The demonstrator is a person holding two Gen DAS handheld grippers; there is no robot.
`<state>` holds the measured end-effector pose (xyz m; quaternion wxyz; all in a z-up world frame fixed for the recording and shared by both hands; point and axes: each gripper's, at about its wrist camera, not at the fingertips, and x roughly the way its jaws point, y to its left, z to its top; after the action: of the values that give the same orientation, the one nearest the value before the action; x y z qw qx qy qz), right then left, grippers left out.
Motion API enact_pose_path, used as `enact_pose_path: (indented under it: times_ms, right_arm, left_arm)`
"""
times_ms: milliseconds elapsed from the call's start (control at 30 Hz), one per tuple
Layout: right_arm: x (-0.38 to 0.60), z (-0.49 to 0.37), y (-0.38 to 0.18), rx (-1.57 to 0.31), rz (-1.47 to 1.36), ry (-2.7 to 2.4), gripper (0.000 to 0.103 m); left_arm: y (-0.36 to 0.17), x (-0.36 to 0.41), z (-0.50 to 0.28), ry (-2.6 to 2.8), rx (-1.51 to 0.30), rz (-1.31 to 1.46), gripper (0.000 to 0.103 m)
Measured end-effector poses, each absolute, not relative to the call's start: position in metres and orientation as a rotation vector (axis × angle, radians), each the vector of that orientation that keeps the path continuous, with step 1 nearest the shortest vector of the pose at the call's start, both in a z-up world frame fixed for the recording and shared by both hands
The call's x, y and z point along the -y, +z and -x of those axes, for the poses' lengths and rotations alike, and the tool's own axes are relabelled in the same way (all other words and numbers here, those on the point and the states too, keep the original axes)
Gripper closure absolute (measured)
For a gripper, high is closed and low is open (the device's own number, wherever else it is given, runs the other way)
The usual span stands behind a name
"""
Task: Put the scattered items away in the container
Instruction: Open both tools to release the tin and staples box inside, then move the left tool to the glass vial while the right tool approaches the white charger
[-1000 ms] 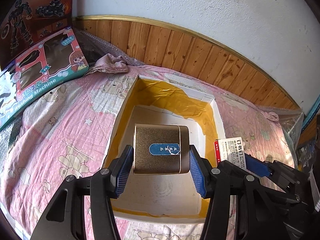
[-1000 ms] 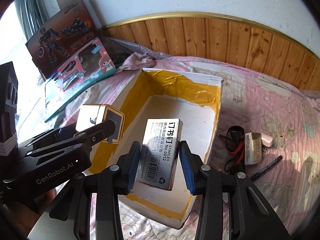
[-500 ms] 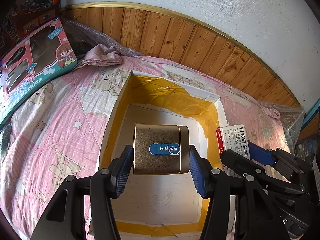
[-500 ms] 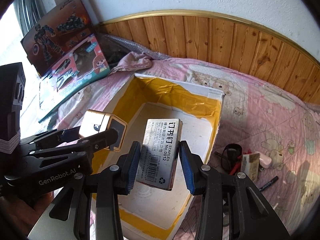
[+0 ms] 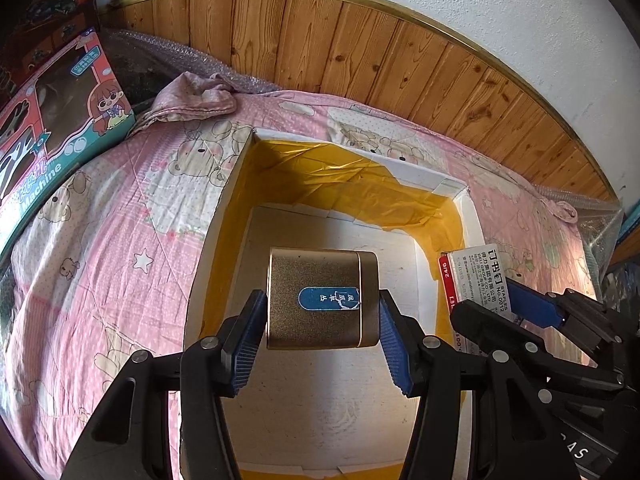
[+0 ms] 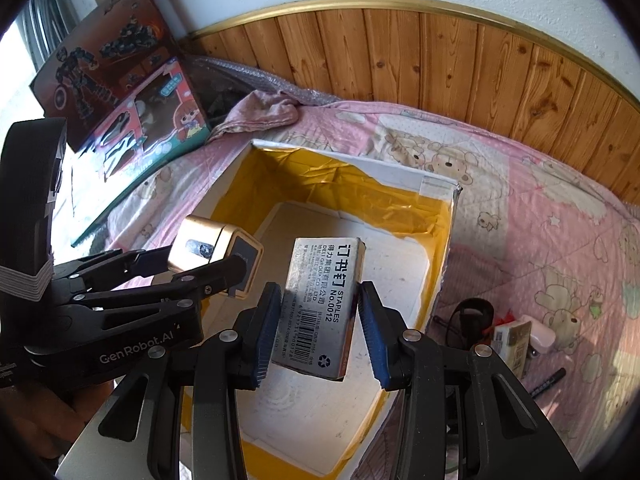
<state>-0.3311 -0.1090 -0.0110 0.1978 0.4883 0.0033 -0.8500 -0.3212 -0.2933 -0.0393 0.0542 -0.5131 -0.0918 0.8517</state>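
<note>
My left gripper (image 5: 322, 320) is shut on a gold tin with a blue label (image 5: 323, 298), held above the floor of the white box with yellow tape lining (image 5: 360, 172). The right gripper (image 6: 318, 314) is shut on a silver staples box (image 6: 322, 304), also over the open box (image 6: 436, 240). In the right wrist view the gold tin (image 6: 212, 246) hangs just to the left of the staples box. In the left wrist view the staples box (image 5: 476, 276) shows at the right, near the container's right wall.
The box lies on a pink bear-print bedsheet (image 5: 100, 232). To its right lie a black cable (image 6: 468, 316), a small packet (image 6: 514, 338), a white plug (image 6: 542, 336) and a black pen (image 6: 548, 384). Toy boxes (image 6: 148, 128) and a crumpled cloth (image 6: 260, 114) sit at the back left by the wood panelling.
Both grippers have moved forward over the box, each still holding its item; the box interior now fills more of both views.
</note>
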Motion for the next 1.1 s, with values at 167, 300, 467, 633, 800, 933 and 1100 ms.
enact_pose_path:
  times_ms: [167,300,467,633,800,933,1100]
  right_arm:
    - [0.11,0.339,-0.015,-0.034,-1.355,-2.381,0.058]
    - [0.109,0.343,-0.013,-0.053,-1.323,-2.406,0.057]
    - [0.1,0.338,-0.007,0.005,-1.295,-2.429,0.055]
    - [0.078,0.312,0.008,0.135,-1.268,-2.468,0.055]
    - [0.053,0.268,0.001,0.282,-1.298,-2.459,0.055]
    - [0.037,0.245,-0.004,0.415,-1.436,-2.394,0.055]
    - [0.044,0.223,0.018,0.381,-1.655,-2.276,0.047]
  left_arm:
    - [-0.046,0.288,0.335,2.57,0.231,1.589,0.047]
    - [-0.055,0.287,0.348,2.55,0.2,1.631,0.047]
    - [-0.059,0.286,0.348,2.559,0.166,1.632,0.035]
    - [-0.039,0.291,0.326,2.601,0.148,1.557,0.035]
    - [-0.012,0.297,0.286,2.636,0.159,1.454,0.035]
    - [-0.009,0.293,0.26,2.63,0.196,1.439,0.035]
    - [-0.003,0.281,0.226,2.669,0.156,1.393,0.035]
